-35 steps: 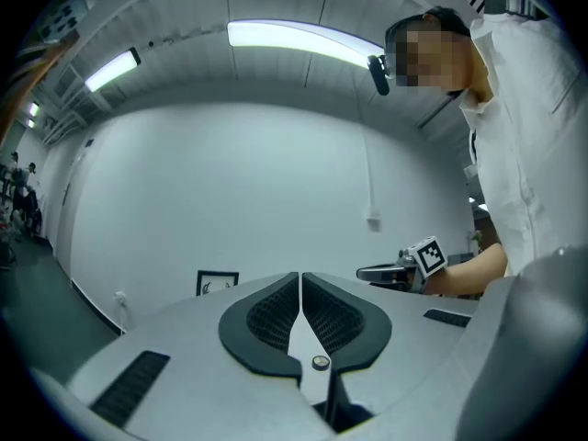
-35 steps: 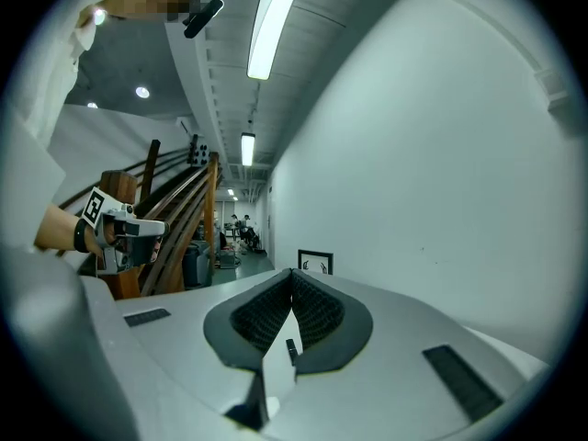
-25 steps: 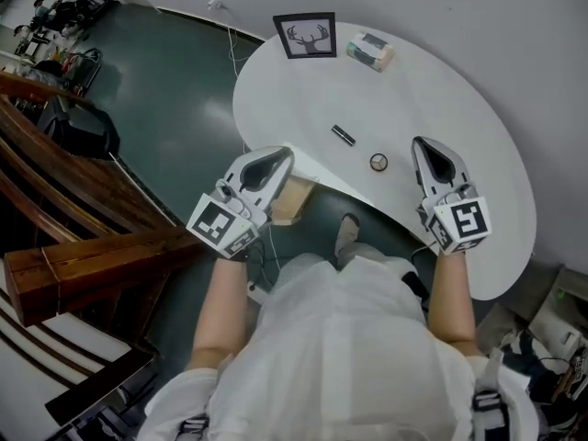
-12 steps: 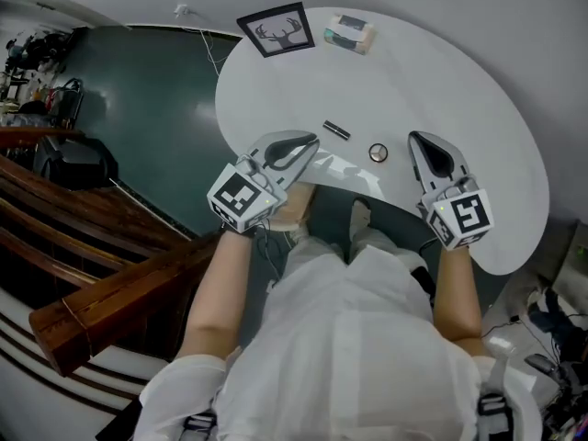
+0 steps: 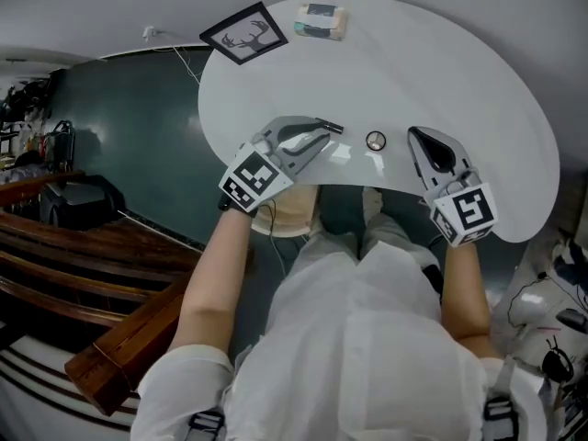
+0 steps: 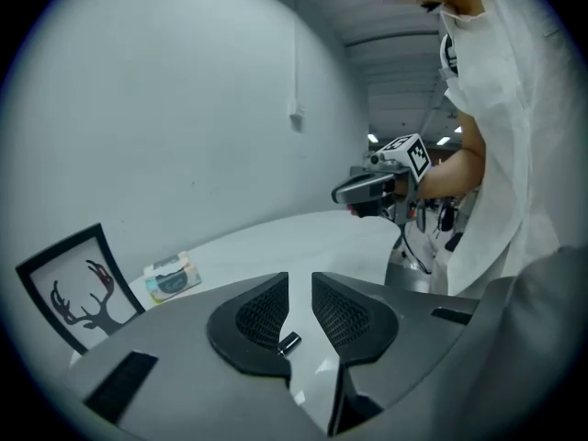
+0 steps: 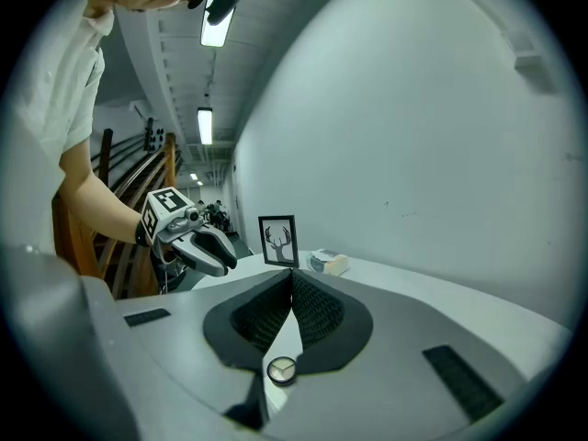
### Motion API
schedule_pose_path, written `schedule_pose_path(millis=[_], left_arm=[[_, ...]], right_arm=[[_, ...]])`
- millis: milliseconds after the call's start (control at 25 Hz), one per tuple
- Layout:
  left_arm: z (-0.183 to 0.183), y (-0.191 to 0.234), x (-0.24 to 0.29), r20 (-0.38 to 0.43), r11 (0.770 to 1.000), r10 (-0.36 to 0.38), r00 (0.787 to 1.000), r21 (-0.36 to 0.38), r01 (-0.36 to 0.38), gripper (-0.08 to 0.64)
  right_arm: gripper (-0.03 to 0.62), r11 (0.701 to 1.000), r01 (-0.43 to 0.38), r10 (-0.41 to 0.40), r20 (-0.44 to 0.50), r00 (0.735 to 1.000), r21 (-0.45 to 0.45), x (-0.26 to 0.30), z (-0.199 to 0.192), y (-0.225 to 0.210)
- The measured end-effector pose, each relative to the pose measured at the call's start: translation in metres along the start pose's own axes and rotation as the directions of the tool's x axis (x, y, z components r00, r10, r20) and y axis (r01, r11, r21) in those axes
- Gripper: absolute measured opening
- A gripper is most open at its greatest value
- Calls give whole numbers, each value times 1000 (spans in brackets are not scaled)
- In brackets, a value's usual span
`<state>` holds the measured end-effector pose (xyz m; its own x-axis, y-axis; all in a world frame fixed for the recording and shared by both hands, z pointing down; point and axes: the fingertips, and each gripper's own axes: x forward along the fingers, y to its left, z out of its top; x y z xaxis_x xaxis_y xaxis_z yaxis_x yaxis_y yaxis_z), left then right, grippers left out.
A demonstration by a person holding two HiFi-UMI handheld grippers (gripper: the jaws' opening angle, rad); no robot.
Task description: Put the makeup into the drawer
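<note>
A short black makeup tube (image 5: 332, 127) lies on the white table (image 5: 478, 90), and a small round compact (image 5: 376, 141) lies to its right. My left gripper (image 5: 317, 134) points at the tube; its jaws have just been opening and stand slightly apart. In the left gripper view the tube (image 6: 288, 342) lies on the table in the gap of my left gripper (image 6: 299, 283), untouched by the pads. My right gripper (image 5: 415, 134) is shut and empty, just right of the compact. In the right gripper view the compact (image 7: 281, 369) lies below my right gripper (image 7: 291, 276).
A framed deer picture (image 5: 246, 32) and a small packaged box (image 5: 321, 21) stand at the table's far side. The table's near edge curves inward around the person's body. Dark wooden stairs (image 5: 110, 246) run along the left, and cables lie on the floor at the right.
My left gripper has come from beyond the table's near edge forward and down over the table to the black tube, and its jaws have parted. The right gripper has sunk a little.
</note>
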<state>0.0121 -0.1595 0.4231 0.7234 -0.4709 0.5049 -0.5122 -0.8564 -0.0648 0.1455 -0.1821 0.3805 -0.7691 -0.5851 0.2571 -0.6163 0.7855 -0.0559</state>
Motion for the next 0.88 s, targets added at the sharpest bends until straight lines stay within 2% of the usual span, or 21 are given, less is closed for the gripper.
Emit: schedule_pose_path(millis=[160,320,480,600,720,880], left_arm=[[-24,-6,19,-118,993,-90,989,64,98,118],[-54,-6,34,-236,981,-130,963,114,160,143],[-68,-4,43,-312,964,-160,936,156,217,149],[-81,0,51,-388,939,-180,904,204,275,150],[-96,1,60,-467,903,-202,861,251,349,160],[-108,4,72,-532,868,-220,818,276,413,169]], right_arm=[[9,1000,24,-23,-15,1000,9,-4,-10,1],[9,999,32,-32,-24,999,7,-5,-18,-1],[9,999,39,-38,-35,999,9,-9,-21,3],[9,999,36,-35,-48,998,6,-8,-26,5],[9,999,33,-32,-57,998,8,-8,-31,8],[9,1000,24,-24,-54,998,-3,-8,-35,7]])
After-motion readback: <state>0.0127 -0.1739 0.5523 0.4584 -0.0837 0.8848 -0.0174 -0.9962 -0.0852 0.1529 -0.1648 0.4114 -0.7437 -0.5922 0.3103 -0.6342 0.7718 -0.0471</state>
